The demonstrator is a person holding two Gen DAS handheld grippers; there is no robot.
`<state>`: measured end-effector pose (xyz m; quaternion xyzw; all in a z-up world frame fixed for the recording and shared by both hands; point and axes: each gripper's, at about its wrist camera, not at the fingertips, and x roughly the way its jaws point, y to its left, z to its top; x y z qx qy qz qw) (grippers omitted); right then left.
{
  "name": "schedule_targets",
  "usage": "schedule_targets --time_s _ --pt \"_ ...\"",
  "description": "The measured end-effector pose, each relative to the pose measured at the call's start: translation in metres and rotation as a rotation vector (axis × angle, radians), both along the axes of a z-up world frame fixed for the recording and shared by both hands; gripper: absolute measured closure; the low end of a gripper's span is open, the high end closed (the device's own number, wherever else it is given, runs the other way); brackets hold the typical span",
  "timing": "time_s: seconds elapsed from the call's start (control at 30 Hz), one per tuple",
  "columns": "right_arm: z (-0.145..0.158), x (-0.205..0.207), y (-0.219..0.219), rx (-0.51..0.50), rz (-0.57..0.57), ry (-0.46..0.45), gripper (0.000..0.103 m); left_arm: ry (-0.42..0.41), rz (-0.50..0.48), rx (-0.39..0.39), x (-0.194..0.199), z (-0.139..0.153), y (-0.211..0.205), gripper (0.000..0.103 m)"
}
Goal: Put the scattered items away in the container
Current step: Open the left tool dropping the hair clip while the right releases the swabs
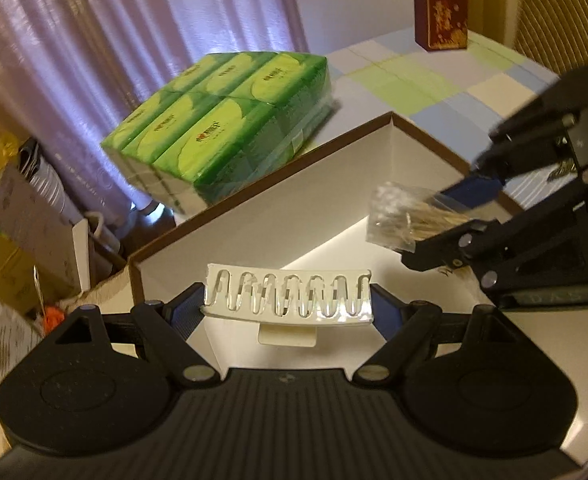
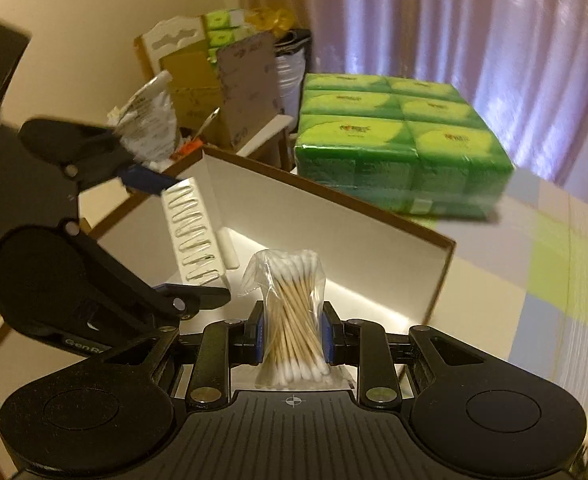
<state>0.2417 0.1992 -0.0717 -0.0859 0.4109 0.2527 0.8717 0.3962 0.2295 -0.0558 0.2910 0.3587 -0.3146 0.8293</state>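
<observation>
My left gripper (image 1: 287, 306) is shut on a white blister card of clips (image 1: 287, 296), held level over the open white box with a brown rim (image 1: 253, 196). In the right wrist view the same card of clips (image 2: 193, 236) hangs at the box's left end. My right gripper (image 2: 291, 336) is shut on a clear bag of cotton swabs (image 2: 291, 320), upright above the white box (image 2: 334, 224). From the left wrist view the bag of swabs (image 1: 402, 216) and the right gripper (image 1: 458, 216) enter from the right, over the box interior.
A green multi-pack of tissues (image 1: 221, 124) lies just behind the box on a checked tablecloth (image 1: 434, 80). A dark red carton (image 1: 441, 14) stands at the table's far side. Cardboard boxes and bags (image 2: 213, 80) crowd the floor beside purple curtains (image 2: 454, 16).
</observation>
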Motion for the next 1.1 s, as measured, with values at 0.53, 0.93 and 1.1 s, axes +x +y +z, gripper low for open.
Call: schedule_targets --time_s 0.53,0.93,1.1 --pt "-0.007 0.027 0.003 -0.028 0.095 -0.143 0.019 -0.086 -0.132 0.141 0.022 -0.032 -0.024 0.011" --pt "-0.003 0.018 -0.007 -0.022 0.079 -0.129 0.019 -0.07 -0.112 0.107 0.013 -0.017 -0.021 0.011" --pt "0.003 0.008 -0.012 -0.001 0.082 -0.126 0.019 -0.07 -0.104 0.103 0.006 -0.01 -0.019 0.011"
